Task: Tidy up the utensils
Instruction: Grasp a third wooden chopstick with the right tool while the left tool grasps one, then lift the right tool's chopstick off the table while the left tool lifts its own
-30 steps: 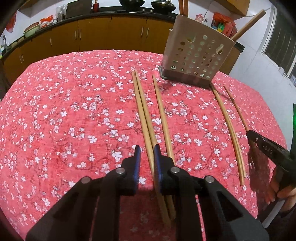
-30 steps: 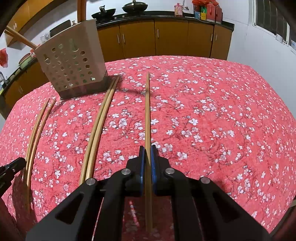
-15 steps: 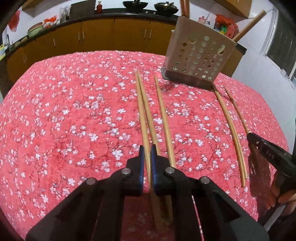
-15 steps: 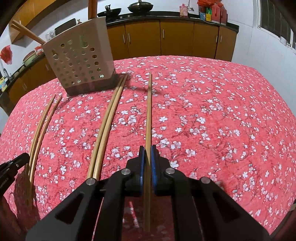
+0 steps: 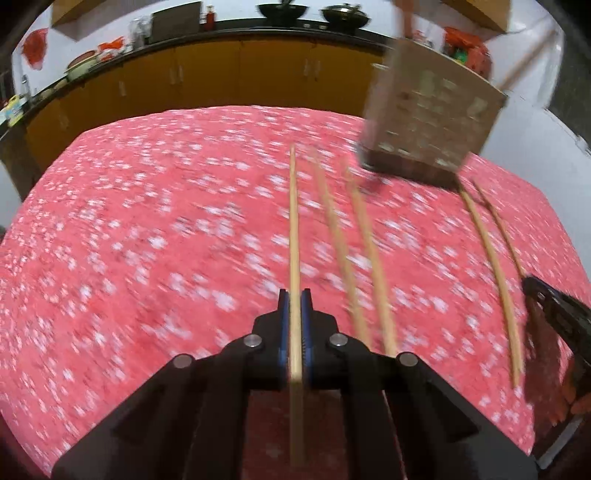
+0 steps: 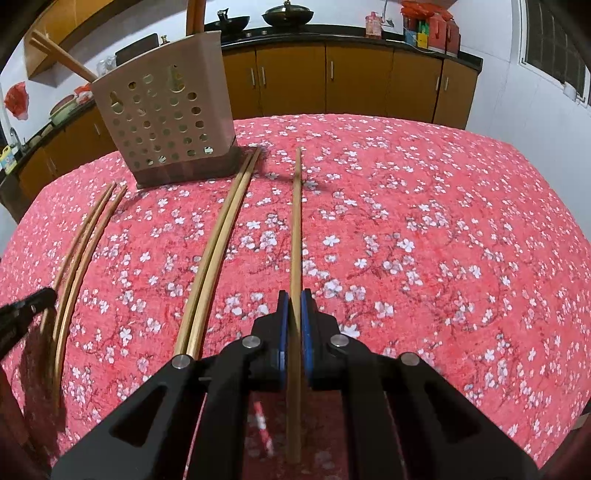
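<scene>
Wooden chopstick (image 5: 294, 229) pinched in left hand-held gripper (image 5: 294, 306), right hand-held gripper (image 6: 294, 306) pinching another (image 6: 296, 229), perforated holder (image 6: 166, 122) near.

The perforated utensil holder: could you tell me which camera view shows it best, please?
The right wrist view: the utensil holder is sharp there, holes and dark base clear, standing on the floral tablecloth. The left wrist view shows it smeared by motion blur, holes barely readable.

- Home kitchen.
- Brown cabinets (image 6: 362, 77) w/ dark counter (image 6: 332, 37) along wall.
- Woks (image 6: 282, 16) on counter.
- Table w/ red flower cloth (image 6: 424, 229); utensil holder (image 6: 166, 122) on it.
</scene>
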Demonstrator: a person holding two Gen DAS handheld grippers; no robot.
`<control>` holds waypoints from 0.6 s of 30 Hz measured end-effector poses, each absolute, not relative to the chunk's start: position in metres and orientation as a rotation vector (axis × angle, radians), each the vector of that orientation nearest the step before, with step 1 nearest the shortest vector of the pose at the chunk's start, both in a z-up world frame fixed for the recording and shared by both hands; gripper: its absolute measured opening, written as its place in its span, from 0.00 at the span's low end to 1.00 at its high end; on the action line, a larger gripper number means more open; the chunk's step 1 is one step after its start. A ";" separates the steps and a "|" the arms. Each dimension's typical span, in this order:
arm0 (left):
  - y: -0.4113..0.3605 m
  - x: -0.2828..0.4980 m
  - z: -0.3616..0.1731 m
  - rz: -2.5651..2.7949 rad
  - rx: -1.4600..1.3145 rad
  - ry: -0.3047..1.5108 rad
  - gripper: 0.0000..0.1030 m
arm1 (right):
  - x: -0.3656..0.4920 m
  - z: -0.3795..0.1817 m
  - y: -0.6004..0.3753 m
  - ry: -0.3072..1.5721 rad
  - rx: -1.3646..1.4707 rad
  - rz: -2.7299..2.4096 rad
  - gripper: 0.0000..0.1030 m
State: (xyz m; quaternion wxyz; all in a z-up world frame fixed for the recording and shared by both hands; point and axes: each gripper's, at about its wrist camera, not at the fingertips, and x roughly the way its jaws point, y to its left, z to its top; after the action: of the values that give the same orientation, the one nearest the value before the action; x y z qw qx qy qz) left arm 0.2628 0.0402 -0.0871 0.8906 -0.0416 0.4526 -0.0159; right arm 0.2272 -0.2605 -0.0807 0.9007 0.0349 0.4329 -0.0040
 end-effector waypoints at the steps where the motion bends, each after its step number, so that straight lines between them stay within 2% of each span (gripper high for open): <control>1: 0.050 0.268 -0.087 -0.013 -0.096 0.940 0.07 | 0.231 -0.081 -0.262 0.892 0.076 -0.015 0.07; 6: 0.082 0.280 -0.089 -0.040 -0.159 0.937 0.08 | 0.242 -0.082 -0.270 0.877 0.095 -0.041 0.07; 18: 0.080 0.270 -0.090 -0.076 -0.169 0.897 0.09 | 0.243 -0.085 -0.270 0.873 0.094 -0.039 0.08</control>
State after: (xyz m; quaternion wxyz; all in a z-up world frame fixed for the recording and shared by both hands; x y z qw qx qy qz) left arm 0.2700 0.0799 -0.0899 0.8969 -0.0814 0.4332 -0.0365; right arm 0.2429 -0.2701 -0.0845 0.9051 0.0454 0.4224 -0.0187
